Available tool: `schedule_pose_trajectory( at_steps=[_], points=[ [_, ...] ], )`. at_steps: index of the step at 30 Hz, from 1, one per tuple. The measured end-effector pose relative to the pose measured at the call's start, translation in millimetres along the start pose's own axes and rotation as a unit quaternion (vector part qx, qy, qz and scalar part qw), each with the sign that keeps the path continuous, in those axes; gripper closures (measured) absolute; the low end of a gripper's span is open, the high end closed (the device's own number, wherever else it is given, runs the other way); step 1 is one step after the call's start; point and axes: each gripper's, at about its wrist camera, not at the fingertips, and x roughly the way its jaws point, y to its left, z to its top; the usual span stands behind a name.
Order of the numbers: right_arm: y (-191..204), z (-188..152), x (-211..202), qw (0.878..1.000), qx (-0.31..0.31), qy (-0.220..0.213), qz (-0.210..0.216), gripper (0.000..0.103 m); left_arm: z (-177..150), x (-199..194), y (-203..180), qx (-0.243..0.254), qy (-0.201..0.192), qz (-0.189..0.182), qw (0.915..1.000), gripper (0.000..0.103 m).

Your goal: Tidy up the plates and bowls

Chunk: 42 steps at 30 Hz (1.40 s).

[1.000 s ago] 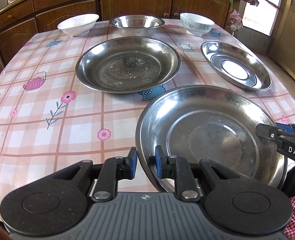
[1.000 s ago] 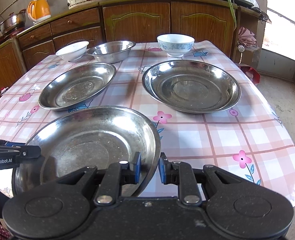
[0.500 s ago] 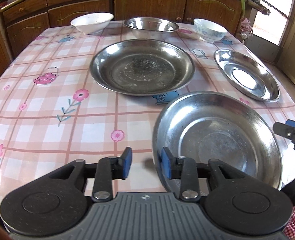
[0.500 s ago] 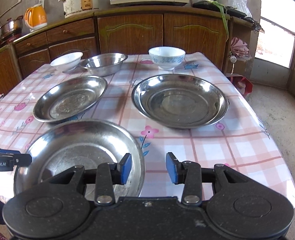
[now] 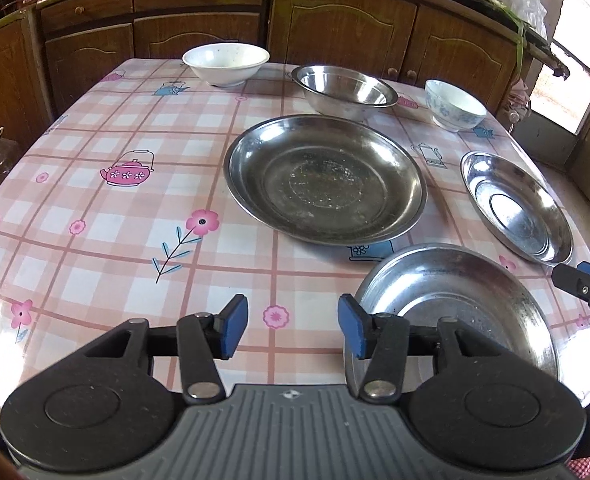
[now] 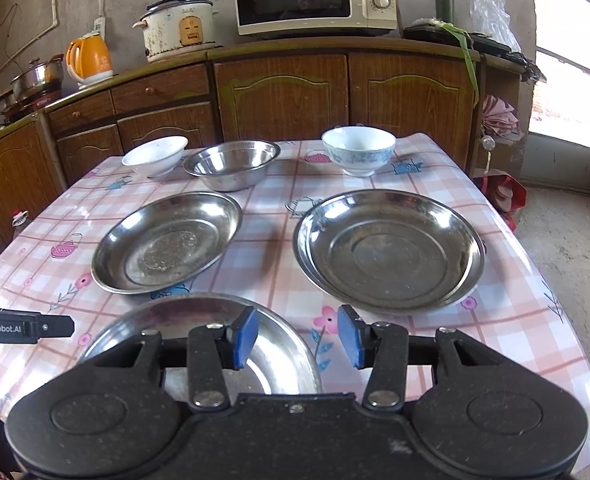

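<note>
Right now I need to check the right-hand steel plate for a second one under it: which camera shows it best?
The right wrist view: the right-hand plate lies whole and near the centre, and a second rim peeks out along its left edge. In the left wrist view it sits at the right edge, squashed by the fisheye, with no lower rim to tell.

- On the pink checked tablecloth (image 6: 263, 248) we count three steel plates: the nearest steel plate (image 6: 199, 320) at the front edge, the middle steel plate (image 6: 167, 242) behind it, the wide steel plate (image 6: 389, 250) to the right.
- Behind them — a back row: plain white bowl (image 6: 155, 155) on the left, steel bowl (image 6: 231, 164) beside it, patterned white bowl (image 6: 358, 150) well apart to the right.
- Beyond the table we see brown wooden cabinets (image 6: 283, 96).
</note>
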Motion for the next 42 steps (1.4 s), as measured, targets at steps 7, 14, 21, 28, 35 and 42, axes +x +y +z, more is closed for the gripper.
schedule_pose_trajectory(
  at_steps=[7, 14, 21, 28, 35, 42],
  points=[
    [10, 11, 8, 1.0, -0.007, 0.0, 0.018, 0.044, 13, 1, 8, -0.003, -0.006, 0.012, 0.9999, 0.05],
    [20, 22, 16, 0.999, -0.025, -0.007, 0.025, 0.04, 27, 6, 10, 0.007, -0.009, 0.027, 0.9996, 0.049],
    [31, 34, 25, 0.999, -0.04, -0.011, 0.033, 0.035, 37, 10, 11, 0.009, -0.014, 0.032, 0.9994, 0.047],
    [41, 43, 39, 0.998, -0.045, -0.006, 0.039, 0.033, 42, 16, 14, 0.013, -0.012, 0.035, 0.9992, 0.045],
    [50, 54, 57, 0.998, -0.052, -0.001, 0.046, 0.032, 48, 26, 17, 0.011, -0.009, 0.042, 0.999, 0.044],
    [50, 65, 78, 0.998, -0.038, 0.009, 0.048, 0.032, 57, 38, 22, 0.009, -0.005, 0.051, 0.9987, 0.044]
  ],
)
